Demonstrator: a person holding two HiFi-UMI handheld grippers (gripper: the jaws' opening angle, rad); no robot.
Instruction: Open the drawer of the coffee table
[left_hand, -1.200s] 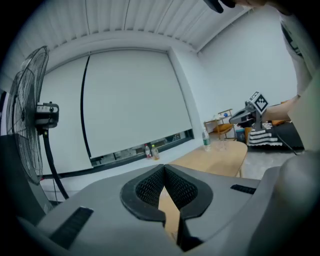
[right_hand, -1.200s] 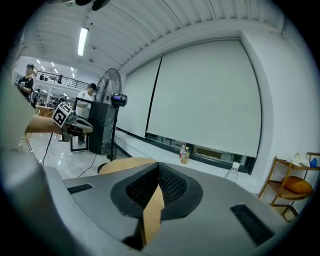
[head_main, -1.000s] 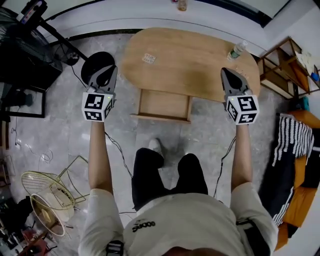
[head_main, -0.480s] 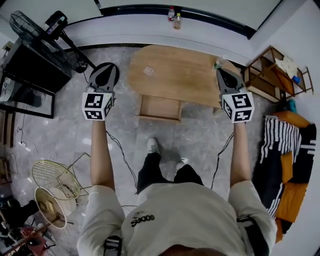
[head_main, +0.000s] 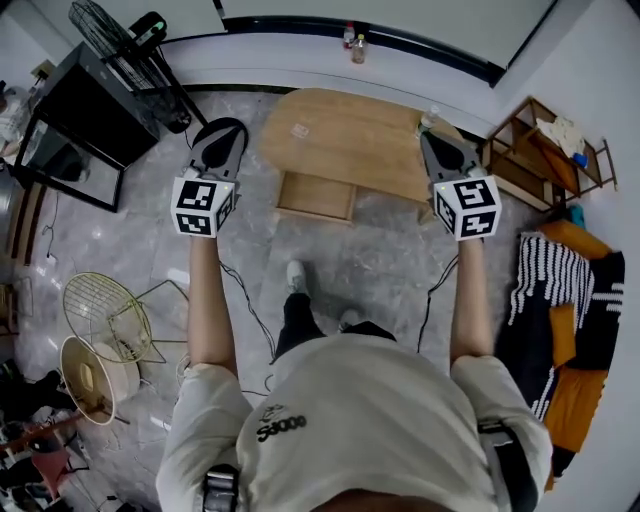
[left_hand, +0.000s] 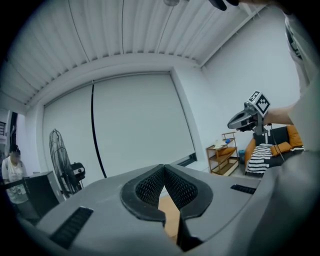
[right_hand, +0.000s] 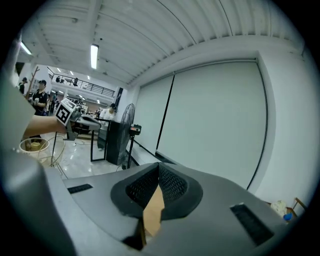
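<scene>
As I rise from a second ago, left tool (head_main: 221, 135) and right tool (head_main: 436, 143), both shut and empty, lift away from the table (head_main: 350, 140). Its drawer (head_main: 316, 197) juts open towards me, so the task looks done.

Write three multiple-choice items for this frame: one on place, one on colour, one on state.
1. Where does the plastic bottle stand?
A on the floor
B on the coffee table, at its right end
C on the side shelf

2. What colour is the tabletop?
A white
B black
C light wood

3. The drawer is:
A pulled out
B shut
C removed

Answers:
1. B, its base rests on the tabletop.
2. C, the top is pale brown wood.
3. A, it juts from under the tabletop toward the person.
</scene>
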